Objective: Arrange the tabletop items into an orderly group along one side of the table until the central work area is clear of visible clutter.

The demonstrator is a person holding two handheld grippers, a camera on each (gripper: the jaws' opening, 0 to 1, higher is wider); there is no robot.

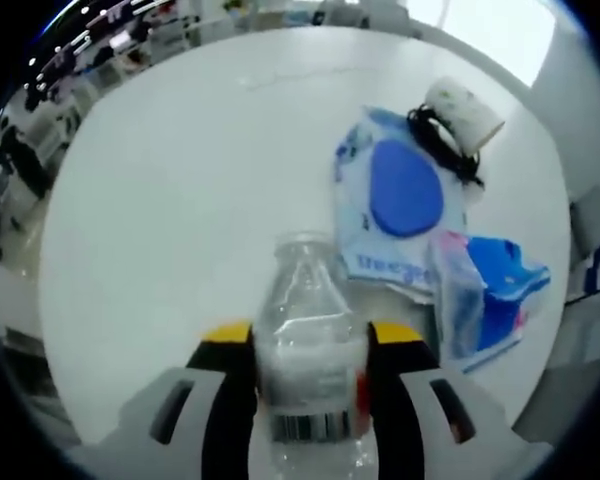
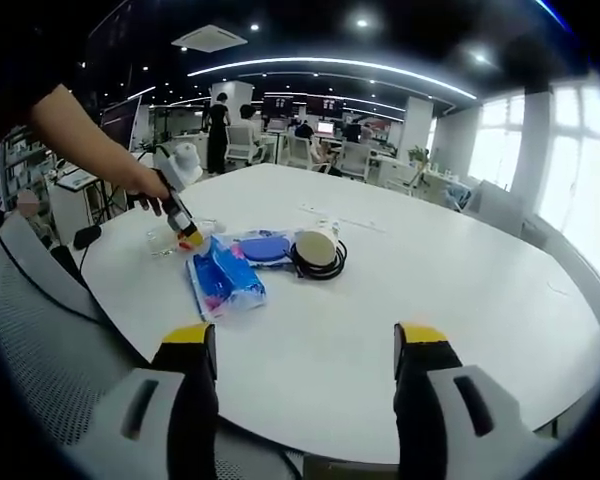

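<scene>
Left tongs (image 1: 310, 375) pinch a clear plastic bottle (image 1: 308, 330), jaws pressed on either flank of its body, barcode label toward the camera. In the right gripper view the same bottle (image 2: 170, 238) sits low at the near-left edge of the surface (image 2: 430, 290), just beside the blue tissue pack (image 2: 225, 280); whether it rests on the surface or hangs just above it, I cannot tell. Right tongs (image 2: 305, 385) are spread wide with nothing between the jaws, hovering over bare surface near the rim.

Judgement: step in hand is placing the bottle next to the group. To do it well, keep the grip low and square, lower the bottle straight onto its base, and release only when the base is flat; thin clear plastic will flex under squeeze and tip easily if empty. Set it close to the packs without pushing them.

Materials and shapes:
- Bottle: transparent, thin-walled, cylindrical with narrow neck; contents unclear.
- Wipes pack (image 1: 400, 195): soft crinkly film, flat, with a smooth blue oval lid.
- Tissue pack (image 1: 485, 295): glossy blue and clear film, rumpled, pillow-shaped.
- Pale roll (image 1: 463, 110), cylindrical, lying on its side, with a black cord (image 1: 442, 145) looped against it.
- Surface: smooth, matte white, round-edged.

The items already lie clustered along one side; the centre is largely bare.
</scene>
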